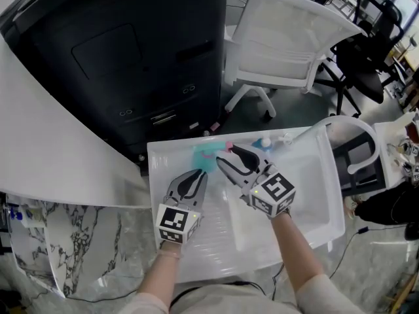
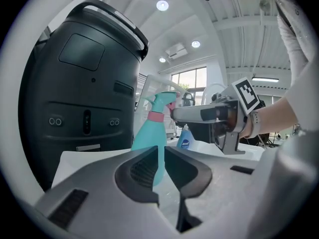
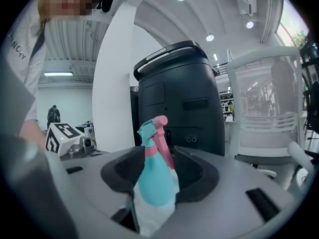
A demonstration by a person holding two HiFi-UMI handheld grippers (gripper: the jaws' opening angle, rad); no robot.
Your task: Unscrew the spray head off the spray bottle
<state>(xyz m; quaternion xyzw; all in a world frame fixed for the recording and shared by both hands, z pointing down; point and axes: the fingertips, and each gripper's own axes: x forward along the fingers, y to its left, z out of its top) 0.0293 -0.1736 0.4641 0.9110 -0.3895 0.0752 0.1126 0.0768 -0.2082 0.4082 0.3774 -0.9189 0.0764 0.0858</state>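
Note:
A teal spray bottle (image 1: 204, 157) with a pink collar stands upright at the back of the white tray (image 1: 314, 195). In the right gripper view its teal-and-pink spray head (image 3: 153, 128) rises above the jaws and its shoulder (image 3: 154, 178) fills the gap at the tips. My right gripper (image 1: 226, 157) is level with the collar, jaws apart, and I see no pad pressing. From the left gripper view, the right gripper (image 2: 174, 114) ends at the pink trigger. My left gripper (image 1: 195, 175) sits low in front of the bottle (image 2: 149, 133), jaws almost together and empty.
A small bottle with a blue label (image 2: 184, 138) stands behind the spray bottle, near the tray's back wall. A tall black cabinet (image 1: 131, 57) looms beyond the tray. A white chair (image 1: 288, 44) is at the back right, a marble top (image 1: 39, 241) to the left.

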